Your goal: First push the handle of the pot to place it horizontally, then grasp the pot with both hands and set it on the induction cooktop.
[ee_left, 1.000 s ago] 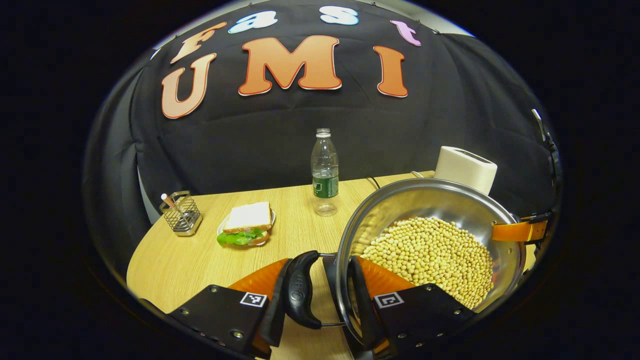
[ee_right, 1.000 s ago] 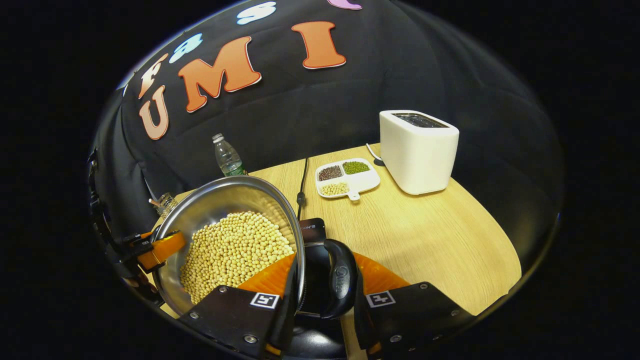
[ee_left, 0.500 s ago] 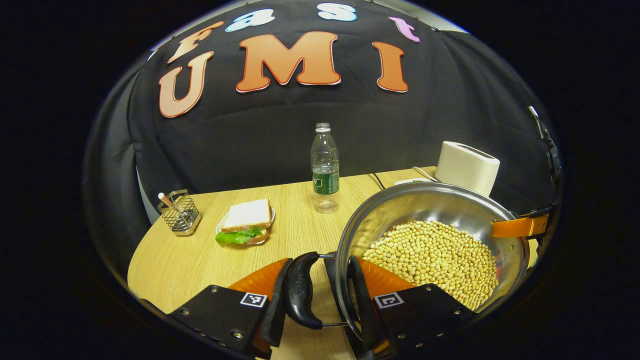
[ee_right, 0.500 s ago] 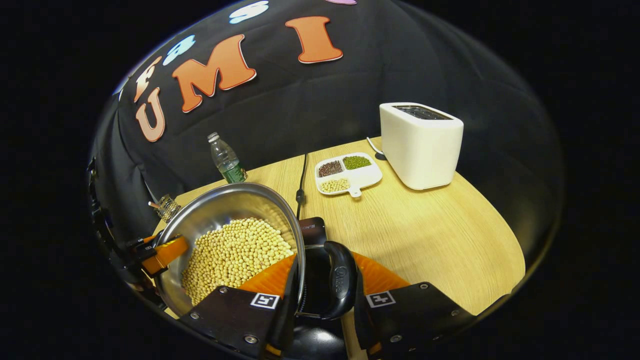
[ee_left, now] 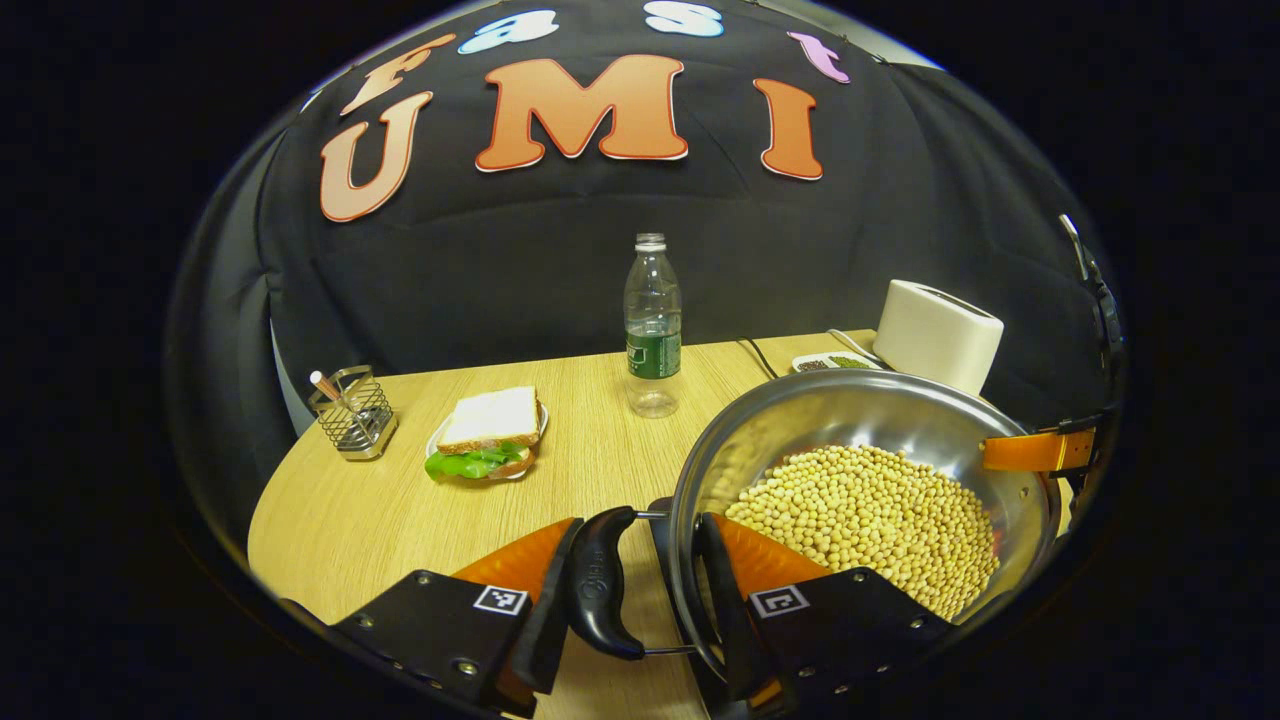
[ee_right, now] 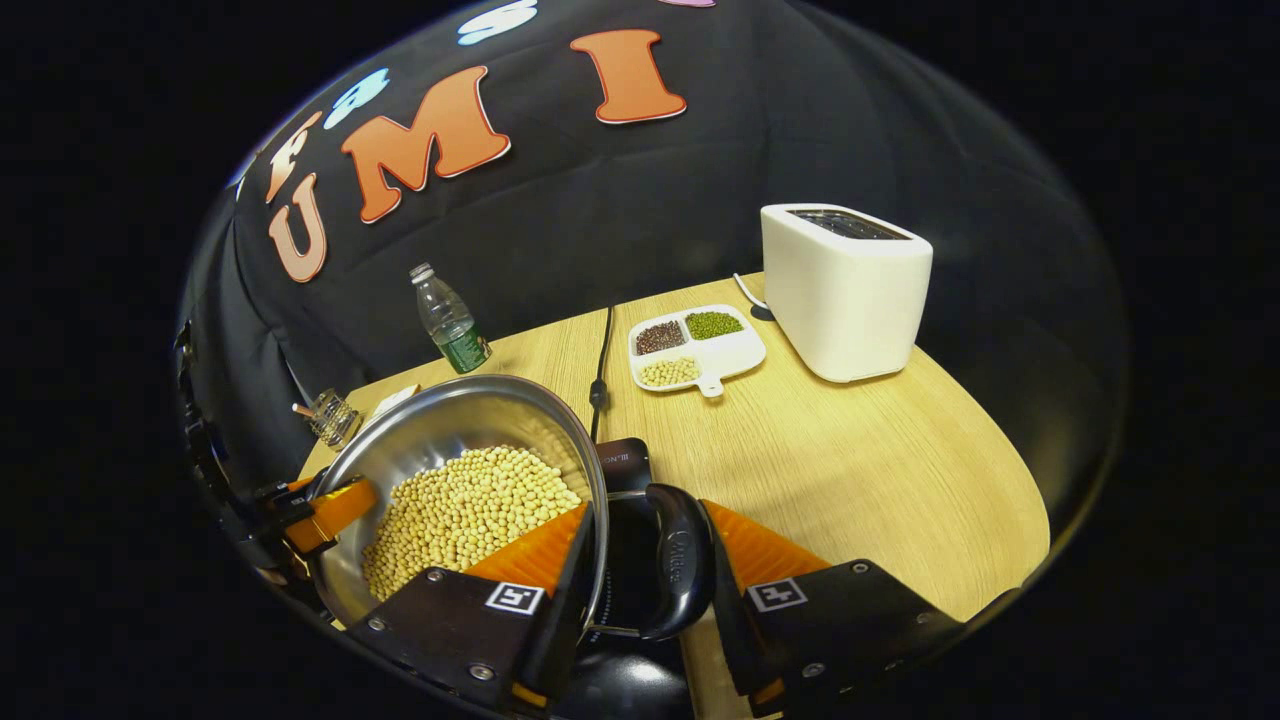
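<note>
A steel pot (ee_left: pixel 860 410) holding soybeans (ee_left: pixel 860 510) hangs between my two grippers, just above the table. My left gripper (ee_left: pixel 640 540) is shut on the pot's left side: one finger presses the black side handle (ee_left: pixel 598 585), the other sits inside the rim. In the right gripper view, my right gripper (ee_right: pixel 648 520) clamps the pot (ee_right: pixel 440 430) the same way at its other black handle (ee_right: pixel 682 570). The black induction cooktop (ee_right: pixel 625 462) lies directly under that handle. Each view shows the other gripper's orange finger at the pot's far rim.
A water bottle (ee_left: pixel 652 330), a sandwich on a plate (ee_left: pixel 485 445) and a wire holder (ee_left: pixel 350 410) stand on the table's left half. On the right half are a white toaster (ee_right: pixel 845 290), a divided dish of beans (ee_right: pixel 695 350) and a black cable (ee_right: pixel 603 360).
Both grippers keep their hold on the pot. The pot has sunk slightly and the table things have drifted upward in both views.
</note>
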The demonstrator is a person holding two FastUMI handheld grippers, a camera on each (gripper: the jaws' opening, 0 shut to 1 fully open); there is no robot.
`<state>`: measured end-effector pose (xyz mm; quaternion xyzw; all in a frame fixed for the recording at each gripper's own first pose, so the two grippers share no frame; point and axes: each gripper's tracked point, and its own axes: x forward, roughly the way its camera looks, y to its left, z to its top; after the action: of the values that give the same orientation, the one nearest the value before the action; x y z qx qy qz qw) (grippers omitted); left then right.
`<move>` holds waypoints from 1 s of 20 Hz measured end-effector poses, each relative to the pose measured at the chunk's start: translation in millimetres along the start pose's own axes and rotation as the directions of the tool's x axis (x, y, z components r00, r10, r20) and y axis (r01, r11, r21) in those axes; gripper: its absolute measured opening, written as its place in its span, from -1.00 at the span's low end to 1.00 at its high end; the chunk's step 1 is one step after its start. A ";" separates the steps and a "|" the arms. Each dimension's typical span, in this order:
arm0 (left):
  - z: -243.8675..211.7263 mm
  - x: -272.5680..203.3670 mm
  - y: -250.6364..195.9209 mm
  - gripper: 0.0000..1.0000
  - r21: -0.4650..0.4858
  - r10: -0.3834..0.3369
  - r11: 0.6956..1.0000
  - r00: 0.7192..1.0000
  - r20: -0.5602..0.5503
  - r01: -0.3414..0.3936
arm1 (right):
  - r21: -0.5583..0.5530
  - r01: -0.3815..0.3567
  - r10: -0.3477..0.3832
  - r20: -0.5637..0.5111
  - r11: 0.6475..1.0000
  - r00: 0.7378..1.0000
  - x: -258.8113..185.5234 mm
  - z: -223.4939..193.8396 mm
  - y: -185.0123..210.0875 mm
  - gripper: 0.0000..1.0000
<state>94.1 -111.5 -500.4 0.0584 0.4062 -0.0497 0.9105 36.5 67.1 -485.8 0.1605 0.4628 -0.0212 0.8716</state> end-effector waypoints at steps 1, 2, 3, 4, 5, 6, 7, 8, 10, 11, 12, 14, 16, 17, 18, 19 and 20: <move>3.0 -2.6 0.5 0.31 0.005 0.006 1.000 1.000 0.006 -0.006 | 0.003 0.003 -0.003 0.007 1.000 1.000 -3.4 3.3 -1.2 0.15; 7.7 -4.4 2.4 0.31 0.008 0.013 1.000 1.000 0.015 -0.013 | 0.003 0.009 -0.009 0.020 1.000 1.000 -7.9 7.4 -3.0 0.18; 13.1 -10.3 3.3 0.33 0.008 0.017 1.000 1.000 0.026 -0.017 | 0.001 0.014 -0.014 0.036 1.000 0.999 -13.5 12.8 -5.5 0.35; 21.1 -15.7 5.4 0.35 0.003 0.021 1.000 0.999 0.044 -0.021 | -0.002 0.020 -0.020 0.058 1.000 0.998 -19.1 19.3 -7.6 0.39; 29.1 -22.1 8.2 0.34 -0.003 0.024 1.000 0.998 0.061 -0.024 | -0.009 0.036 -0.035 0.084 0.999 0.996 -26.4 28.2 -11.7 0.46; 38.9 -30.0 12.9 0.34 -0.010 0.037 0.999 0.996 0.079 -0.037 | -0.015 0.048 -0.046 0.111 0.999 0.993 -36.7 37.0 -17.0 0.48; 49.1 -38.4 17.7 0.35 -0.018 0.047 0.999 0.994 0.099 -0.046 | -0.020 0.060 -0.057 0.140 0.998 0.989 -46.7 46.5 -22.1 0.52; 60.5 -47.8 20.7 0.35 -0.027 0.053 0.998 0.991 0.120 -0.051 | -0.024 0.067 -0.062 0.170 0.998 0.984 -58.1 57.3 -23.9 0.54; 82.2 -70.5 26.6 0.34 -0.049 0.058 0.998 0.986 0.158 -0.051 | -0.026 0.061 -0.054 0.227 0.998 0.972 -83.6 76.2 -23.8 0.58; 93.7 -83.0 30.0 0.44 -0.059 0.060 0.997 0.982 0.180 -0.051 | -0.031 0.057 -0.048 0.255 0.998 0.966 -95.9 87.0 -22.5 0.61; 105.5 -94.5 32.4 0.45 -0.064 0.067 0.996 0.977 0.204 -0.055 | -0.036 0.058 -0.045 0.286 0.998 0.957 -108.4 97.8 -22.3 0.63; 128.3 -121.0 39.5 0.44 -0.057 0.088 0.995 0.962 0.257 -0.076 | -0.051 0.057 -0.036 0.343 0.997 0.939 -135.3 117.6 -21.1 0.66; 148.1 -143.9 39.4 0.44 -0.057 0.101 0.995 0.946 0.308 -0.087 | -0.071 0.052 -0.020 0.387 0.996 0.922 -161.0 134.0 -14.5 0.68; 157.7 -156.5 40.7 0.39 -0.063 0.111 0.993 0.938 0.328 -0.096 | -0.085 0.051 -0.012 0.409 0.995 0.912 -174.9 141.3 -11.3 0.70; 169.1 -170.5 44.2 0.43 -0.075 0.122 0.992 0.926 0.357 -0.101 | -0.103 0.052 -0.002 0.434 0.993 0.901 -186.8 149.0 -6.2 0.70; 182.4 -183.6 48.0 0.43 -0.086 0.131 0.991 0.916 0.379 -0.107 | -0.121 0.054 0.007 0.458 0.991 0.889 -201.1 156.9 -1.1 0.84; 195.1 -201.0 52.1 0.43 -0.098 0.137 0.989 0.906 0.402 -0.107 | -0.136 0.050 0.021 0.476 0.989 0.879 -215.0 163.2 3.6 0.72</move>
<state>110.7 -79.9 -217.7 0.0386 0.2049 0.0112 0.9780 45.0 -2.3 -225.1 0.0833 0.2358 -0.0331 0.9677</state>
